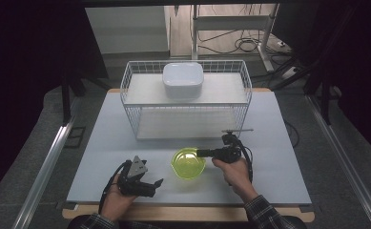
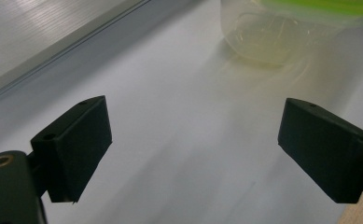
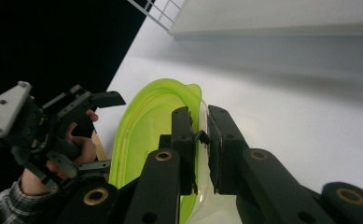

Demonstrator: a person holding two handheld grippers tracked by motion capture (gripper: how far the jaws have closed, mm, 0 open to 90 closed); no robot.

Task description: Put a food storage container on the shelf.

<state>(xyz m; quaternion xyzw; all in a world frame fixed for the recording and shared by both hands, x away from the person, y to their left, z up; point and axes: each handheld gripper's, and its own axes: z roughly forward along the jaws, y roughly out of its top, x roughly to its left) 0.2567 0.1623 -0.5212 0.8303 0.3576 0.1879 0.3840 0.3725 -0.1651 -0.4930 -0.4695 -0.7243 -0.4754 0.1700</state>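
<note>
Two black jaws of the right gripper (image 3: 200, 140) pinch the rim of a lime-green translucent bowl (image 1: 188, 162), low centre of the high view on the white table (image 1: 273, 157). Lower left, the left gripper (image 1: 150, 185) rests with jaws spread wide, holding nothing. Above stands a wire shelf rack (image 1: 186, 98) bearing a white square container (image 1: 183, 79). Judging by this, the bowl is gripped but not yet lifted or placed.
</note>
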